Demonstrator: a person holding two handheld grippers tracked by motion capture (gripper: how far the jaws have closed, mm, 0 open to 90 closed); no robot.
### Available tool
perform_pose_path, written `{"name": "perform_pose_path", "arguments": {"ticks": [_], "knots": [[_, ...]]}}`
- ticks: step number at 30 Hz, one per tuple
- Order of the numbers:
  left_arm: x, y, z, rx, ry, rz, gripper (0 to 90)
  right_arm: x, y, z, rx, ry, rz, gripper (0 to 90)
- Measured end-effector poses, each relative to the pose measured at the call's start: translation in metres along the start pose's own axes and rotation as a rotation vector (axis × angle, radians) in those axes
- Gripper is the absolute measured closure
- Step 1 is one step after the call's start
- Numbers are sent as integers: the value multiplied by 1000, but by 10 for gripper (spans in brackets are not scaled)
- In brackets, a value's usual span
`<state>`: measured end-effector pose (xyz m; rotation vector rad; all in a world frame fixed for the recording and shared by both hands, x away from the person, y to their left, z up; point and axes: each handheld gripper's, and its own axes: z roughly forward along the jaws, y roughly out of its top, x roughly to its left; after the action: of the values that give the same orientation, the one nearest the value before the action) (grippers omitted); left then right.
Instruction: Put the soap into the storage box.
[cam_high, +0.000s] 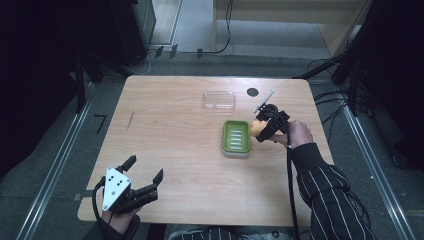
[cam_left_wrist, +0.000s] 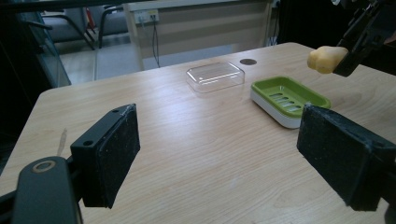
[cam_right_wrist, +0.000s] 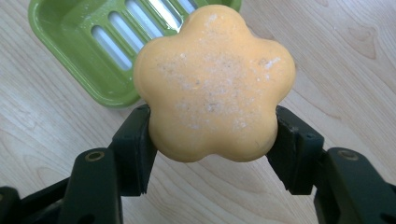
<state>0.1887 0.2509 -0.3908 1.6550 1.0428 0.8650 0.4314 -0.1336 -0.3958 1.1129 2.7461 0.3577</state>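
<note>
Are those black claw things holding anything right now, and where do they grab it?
The right gripper holds a flower-shaped orange soap, pinched at two opposite sides. The left gripper is open and empty.

No text, label, brand, number or sign can be read anywhere in these views.

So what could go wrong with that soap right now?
The right gripper pinches the flower-shaped soap only by its rounded lobes, so it might slip out. It hangs beside the green dish, not squarely over it, so a release now could land it on the table. The clear lid lies close behind and could be knocked.
</note>
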Motion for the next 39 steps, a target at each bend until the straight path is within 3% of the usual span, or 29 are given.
{"name": "perform_pose_path", "arguments": {"ticks": [21, 39], "knots": [[0, 0, 0, 1, 0, 2, 137, 16, 23, 3, -15, 16, -54, 394], [0, 0, 0, 4, -2, 5, 137, 30, 41, 21, -5, 28, -87, 394]]}}
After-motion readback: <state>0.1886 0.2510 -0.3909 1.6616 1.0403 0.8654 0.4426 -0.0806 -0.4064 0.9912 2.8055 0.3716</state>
